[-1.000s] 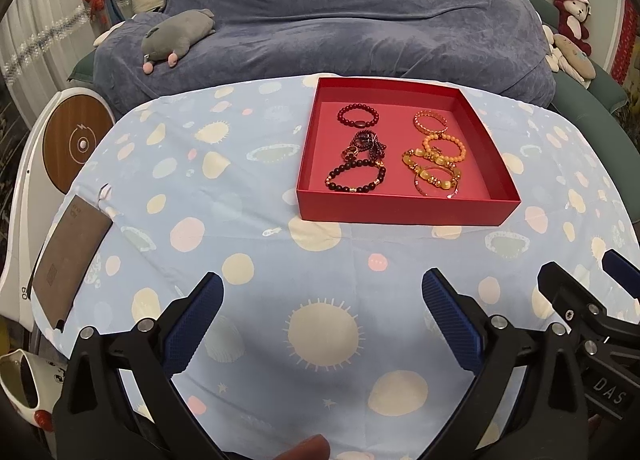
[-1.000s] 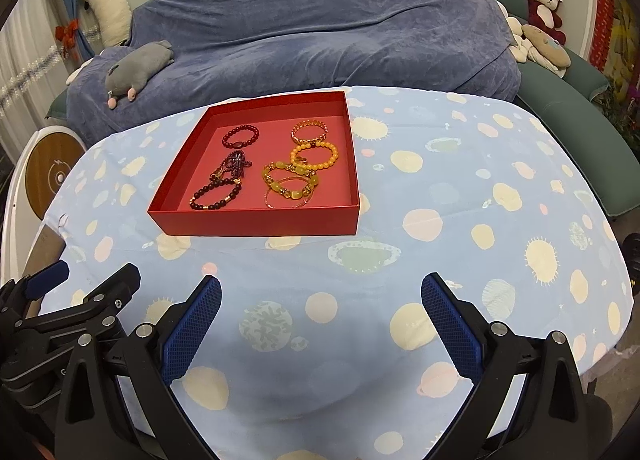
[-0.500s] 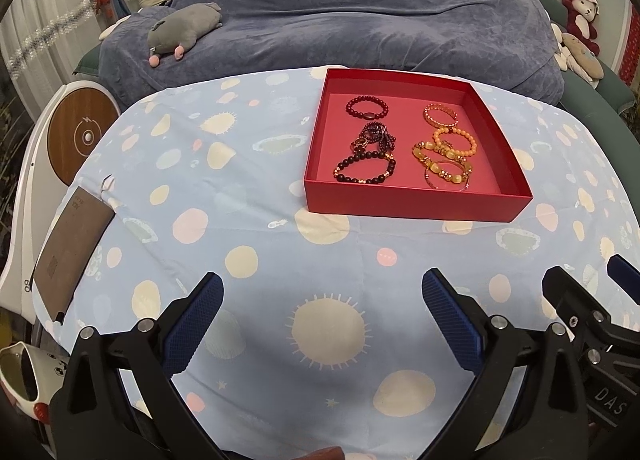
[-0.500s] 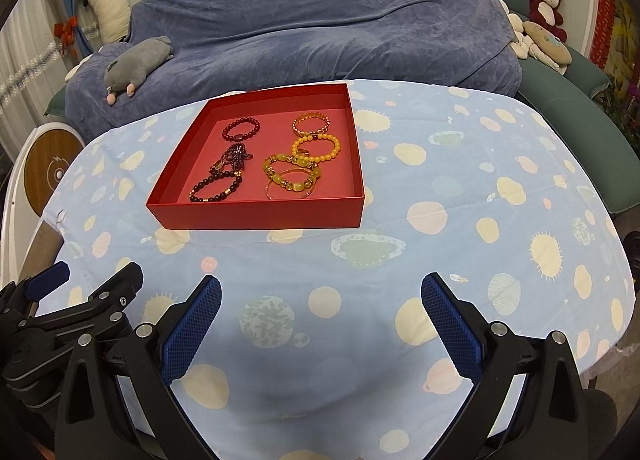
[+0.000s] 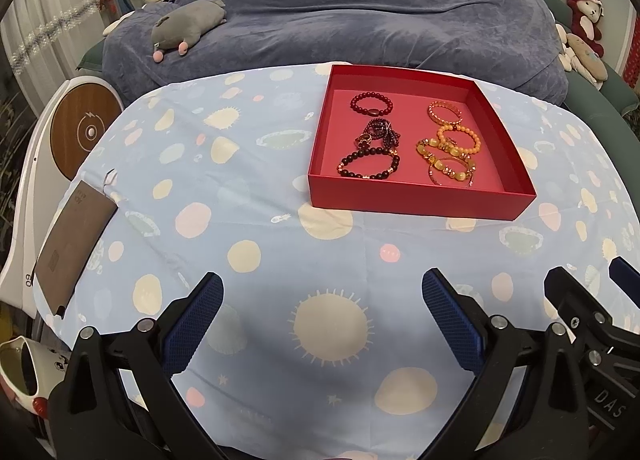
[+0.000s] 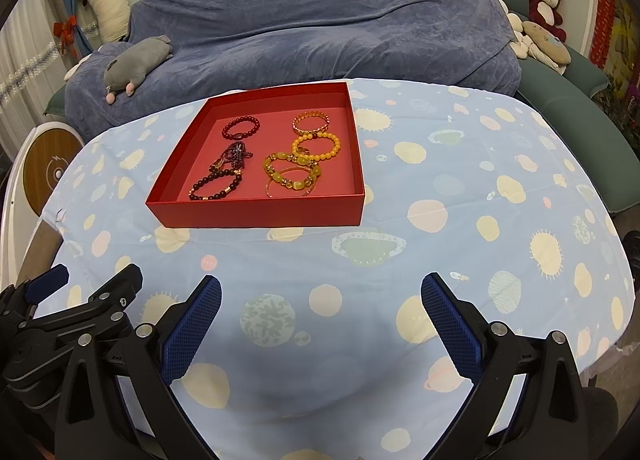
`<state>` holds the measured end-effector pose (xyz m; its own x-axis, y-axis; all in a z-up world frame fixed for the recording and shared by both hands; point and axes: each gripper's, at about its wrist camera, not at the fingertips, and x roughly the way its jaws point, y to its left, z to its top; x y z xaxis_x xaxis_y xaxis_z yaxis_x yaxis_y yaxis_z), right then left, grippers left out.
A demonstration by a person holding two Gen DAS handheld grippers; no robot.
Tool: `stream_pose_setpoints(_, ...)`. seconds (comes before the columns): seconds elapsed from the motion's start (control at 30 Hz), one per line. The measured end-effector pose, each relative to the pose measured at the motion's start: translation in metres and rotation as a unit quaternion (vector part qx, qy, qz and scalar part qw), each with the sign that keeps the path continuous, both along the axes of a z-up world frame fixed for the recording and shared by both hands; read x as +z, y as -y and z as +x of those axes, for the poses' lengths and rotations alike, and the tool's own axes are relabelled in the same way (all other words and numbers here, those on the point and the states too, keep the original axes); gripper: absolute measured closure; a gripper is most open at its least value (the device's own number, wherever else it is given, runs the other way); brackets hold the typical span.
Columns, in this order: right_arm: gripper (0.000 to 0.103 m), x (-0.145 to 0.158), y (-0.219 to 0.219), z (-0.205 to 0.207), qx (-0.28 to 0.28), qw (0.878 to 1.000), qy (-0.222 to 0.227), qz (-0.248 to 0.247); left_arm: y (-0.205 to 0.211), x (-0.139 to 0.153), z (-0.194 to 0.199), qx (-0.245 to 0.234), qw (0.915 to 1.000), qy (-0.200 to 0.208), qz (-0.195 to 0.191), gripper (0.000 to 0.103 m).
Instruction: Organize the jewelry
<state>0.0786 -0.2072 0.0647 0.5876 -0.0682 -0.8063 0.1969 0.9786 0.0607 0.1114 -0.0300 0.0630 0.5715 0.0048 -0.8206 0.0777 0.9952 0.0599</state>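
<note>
A shallow red box (image 5: 416, 204) (image 6: 256, 214) sits on the blue patterned tablecloth. Inside, dark red and black bead bracelets (image 5: 370, 166) (image 6: 216, 186) lie in a left column, and orange and yellow bracelets (image 5: 452, 158) (image 6: 294, 176) lie in a right column. My left gripper (image 5: 320, 318) hangs open over the cloth, well short of the box, nothing between its blue pads. My right gripper (image 6: 320, 318) is open too, near the table's front, nothing held. In the left wrist view, the right gripper's black frame (image 5: 592, 324) shows at lower right.
A sofa under a blue-grey cover (image 6: 320, 20) with a grey plush animal (image 5: 188, 24) stands behind the table. A brown card (image 5: 72, 244) lies at the table's left edge. A round white and wood device (image 5: 80, 132) stands left. Plush toys (image 6: 544, 20) sit at far right.
Both views have risen and pulled back a little, so the red box sits lower in the frames. Both grippers stay open. Nothing in the box has moved.
</note>
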Motion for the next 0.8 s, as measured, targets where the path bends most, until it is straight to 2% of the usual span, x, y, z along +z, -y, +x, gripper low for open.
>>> stream_pose_setpoints(0.8,0.006,-0.0020,-0.0001,-0.0023,0.004,1.000,-0.001,-0.008,-0.0016,-0.0021,-0.0025,0.008,1.0000,-0.003,0.004,0.008)
